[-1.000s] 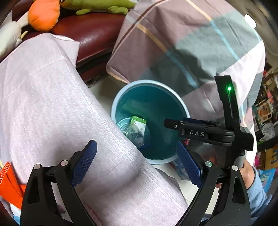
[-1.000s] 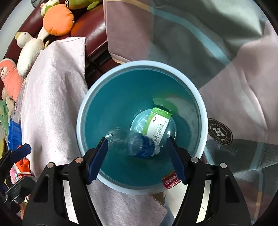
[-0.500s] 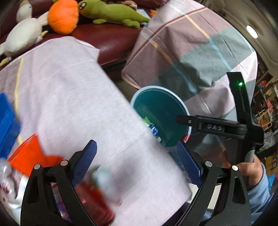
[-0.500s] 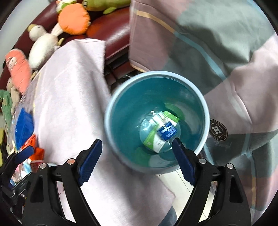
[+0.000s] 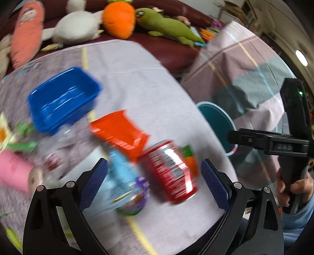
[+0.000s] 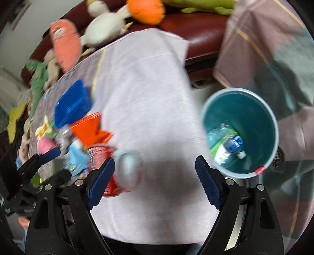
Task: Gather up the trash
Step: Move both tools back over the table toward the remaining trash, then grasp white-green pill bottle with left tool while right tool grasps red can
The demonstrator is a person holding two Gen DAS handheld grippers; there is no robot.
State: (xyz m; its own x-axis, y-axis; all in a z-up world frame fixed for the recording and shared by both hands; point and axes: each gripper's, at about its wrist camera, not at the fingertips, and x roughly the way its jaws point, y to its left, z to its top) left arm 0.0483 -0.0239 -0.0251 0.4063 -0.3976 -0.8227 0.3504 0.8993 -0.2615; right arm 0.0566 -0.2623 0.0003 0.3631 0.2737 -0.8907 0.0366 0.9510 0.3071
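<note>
My left gripper (image 5: 154, 174) hangs open over the cloth-covered table, nothing between its blue pads. Blurred beneath it lie a red drink can (image 5: 170, 172), a pale blue and purple packet (image 5: 125, 186) and an orange wrapper (image 5: 119, 131). My right gripper (image 6: 155, 172) stands wide open and empty above bare cloth, left of the light blue trash bin (image 6: 206, 109). A plastic bottle with a blue label (image 6: 229, 145) and a green-white carton lie in the bin's bottom. The red can (image 6: 98, 155) shows beside the right gripper's left finger.
A blue tray (image 5: 62, 100) and a pink cylinder (image 5: 13, 172) sit further left on the table. Plush toys (image 5: 117, 17) line the dark red sofa behind. A plaid blanket (image 5: 245, 68) drapes beside the bin (image 5: 215, 121). A hand (image 5: 294, 188) holds the right gripper's handle.
Both grippers swung left and up, away from the bin toward the trash on the table. The bottle dropped to the bin's bottom. The right jaws widened.
</note>
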